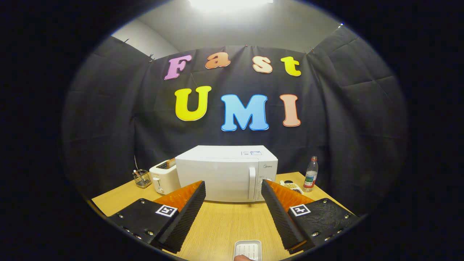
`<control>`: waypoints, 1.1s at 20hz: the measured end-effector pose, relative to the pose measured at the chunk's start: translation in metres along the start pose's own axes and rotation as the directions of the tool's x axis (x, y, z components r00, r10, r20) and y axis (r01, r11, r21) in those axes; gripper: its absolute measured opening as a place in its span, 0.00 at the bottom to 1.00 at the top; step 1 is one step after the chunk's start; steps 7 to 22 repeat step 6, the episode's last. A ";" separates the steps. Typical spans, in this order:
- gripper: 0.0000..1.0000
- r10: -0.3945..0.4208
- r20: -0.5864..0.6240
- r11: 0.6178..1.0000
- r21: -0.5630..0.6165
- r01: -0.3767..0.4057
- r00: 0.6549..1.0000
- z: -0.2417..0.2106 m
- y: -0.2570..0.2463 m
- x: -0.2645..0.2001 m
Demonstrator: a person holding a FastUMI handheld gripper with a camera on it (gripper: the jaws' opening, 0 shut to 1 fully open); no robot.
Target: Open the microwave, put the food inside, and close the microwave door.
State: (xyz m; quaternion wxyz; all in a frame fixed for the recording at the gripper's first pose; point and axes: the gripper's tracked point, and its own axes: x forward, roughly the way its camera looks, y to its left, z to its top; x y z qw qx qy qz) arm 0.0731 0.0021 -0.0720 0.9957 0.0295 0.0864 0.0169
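Boxy microwave (226, 173) beyond spread, ribbed hand-held gripper (233, 190) fingers.

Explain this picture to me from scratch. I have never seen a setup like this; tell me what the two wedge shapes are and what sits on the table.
The camera rides on a hand-held gripper that a person carries; the two wedges are its fingers, spread open and holding nothing. Ahead of them on the wooden table stands a white microwave, door closed. Beside it on one side are a white toaster and a small wire basket; on the other, a small dish and a plastic bottle. Close to the camera, between the fingers, lies a white tray.
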 end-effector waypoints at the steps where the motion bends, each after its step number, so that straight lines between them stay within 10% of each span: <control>1: 0.97 0.001 0.001 1.000 0.000 -0.001 1.000 0.000 0.000 -0.001; 22: 0.97 -0.003 -0.002 1.000 -0.001 0.003 1.000 0.000 -0.004 0.000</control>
